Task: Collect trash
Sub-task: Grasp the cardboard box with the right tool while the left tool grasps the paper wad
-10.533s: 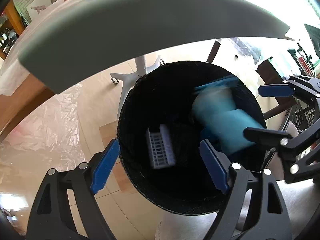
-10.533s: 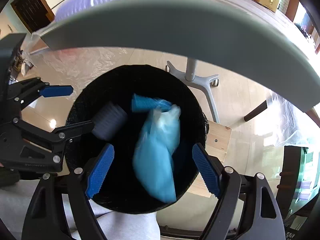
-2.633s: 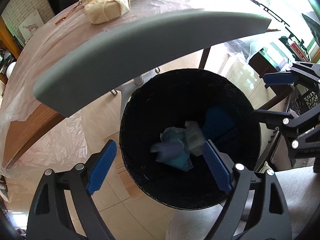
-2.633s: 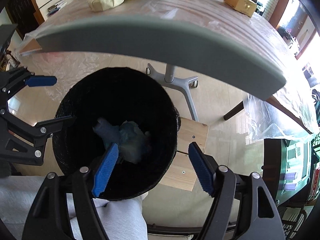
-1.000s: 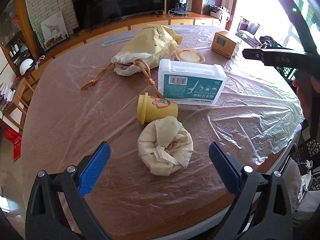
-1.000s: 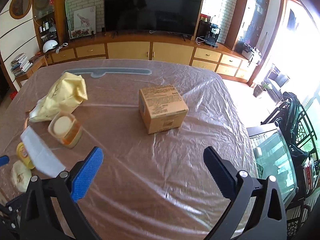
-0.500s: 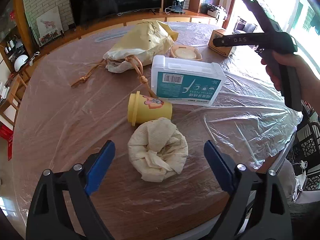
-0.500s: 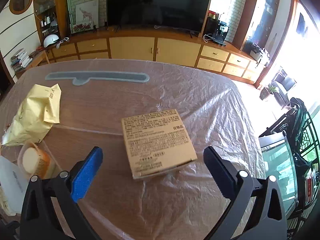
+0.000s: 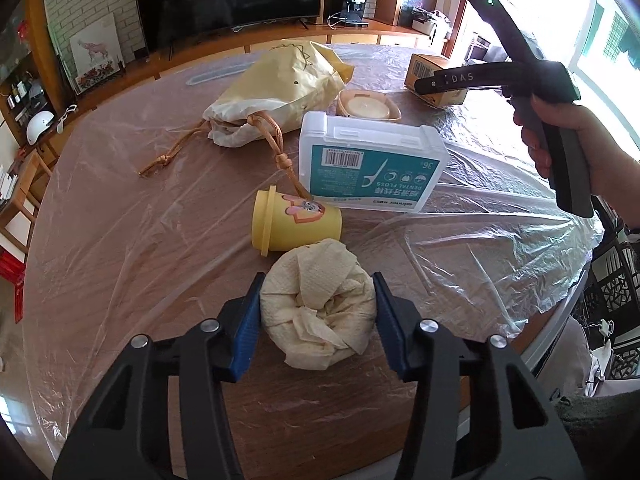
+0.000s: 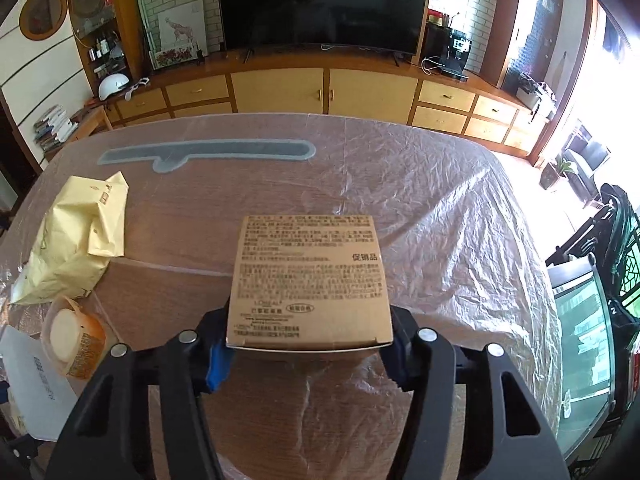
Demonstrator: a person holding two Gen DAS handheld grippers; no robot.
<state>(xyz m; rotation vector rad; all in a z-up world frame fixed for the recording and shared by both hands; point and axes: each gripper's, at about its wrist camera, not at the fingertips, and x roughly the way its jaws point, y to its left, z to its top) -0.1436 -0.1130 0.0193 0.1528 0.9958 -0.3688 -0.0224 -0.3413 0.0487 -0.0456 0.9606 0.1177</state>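
— What are the two tools doing?

— The left gripper (image 9: 318, 320) points steeply down at the table (image 9: 120, 248), and its blue pads (image 9: 246, 330) have just been closing; they now press both sides of a crumpled paper wad (image 9: 320, 312) lying near the table's front edge. The right gripper (image 10: 308, 340) is tilted down much the same. Its jaws have just been closing too and now pinch a brown cardboard box (image 10: 310, 280) by its near end.

— Does one camera show more than the other?

— The left one shows the person's hand (image 9: 560, 136) wrapped round the handle of the right tool, up at the right, with the box (image 9: 436, 76) just visible behind it. It also shows a yellow cup (image 9: 296, 224) on its side, touching the wad's far edge, and a white dental floss box (image 9: 372, 168) just behind the cup. The right camera shows the printed top of the cardboard box, which the left cannot read.

— And around them?

— A brown wooden table under a crinkled clear plastic sheet (image 10: 460, 240). A yellow paper bag (image 10: 76, 244) and a small tub (image 10: 74, 338) lie to the left. Beyond stand a dark television (image 10: 320, 4) on a long wooden cabinet (image 10: 320, 88), a brick wall, and bright windows at the right.
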